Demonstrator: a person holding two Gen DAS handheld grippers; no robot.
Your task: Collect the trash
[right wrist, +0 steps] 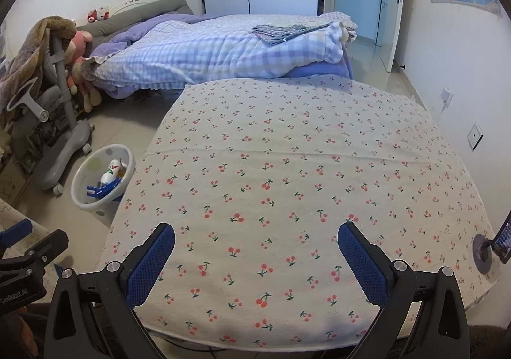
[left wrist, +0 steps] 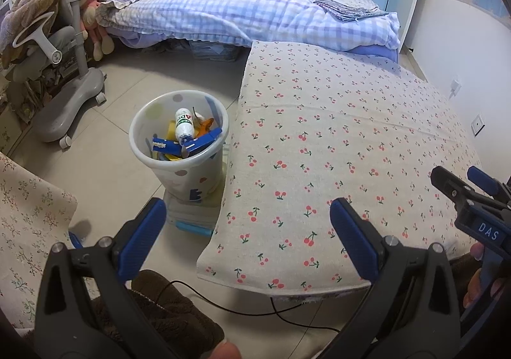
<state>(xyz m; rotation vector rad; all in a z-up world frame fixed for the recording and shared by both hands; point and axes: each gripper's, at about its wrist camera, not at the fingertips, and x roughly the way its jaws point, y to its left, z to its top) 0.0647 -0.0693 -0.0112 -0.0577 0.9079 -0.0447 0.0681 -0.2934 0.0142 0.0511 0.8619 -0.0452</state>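
Beside the cherry-print table [left wrist: 335, 141], the filled bin [left wrist: 179, 148] stands forward-left of both empty, spread-fingered grippers, nearer the left gripper [left wrist: 247, 215] than the right gripper [right wrist: 255, 239].

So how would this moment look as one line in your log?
left claw: open, empty | right claw: open, empty | bin: holds bottle, wrappers | tablecloth: no trash seen

The right gripper [right wrist: 255, 245] is held wide apart, empty, over the cherry-print cloth [right wrist: 297, 167]. At left, a bottle [right wrist: 110, 174] and possibly cartons are seen inside the bin [right wrist: 83, 180].
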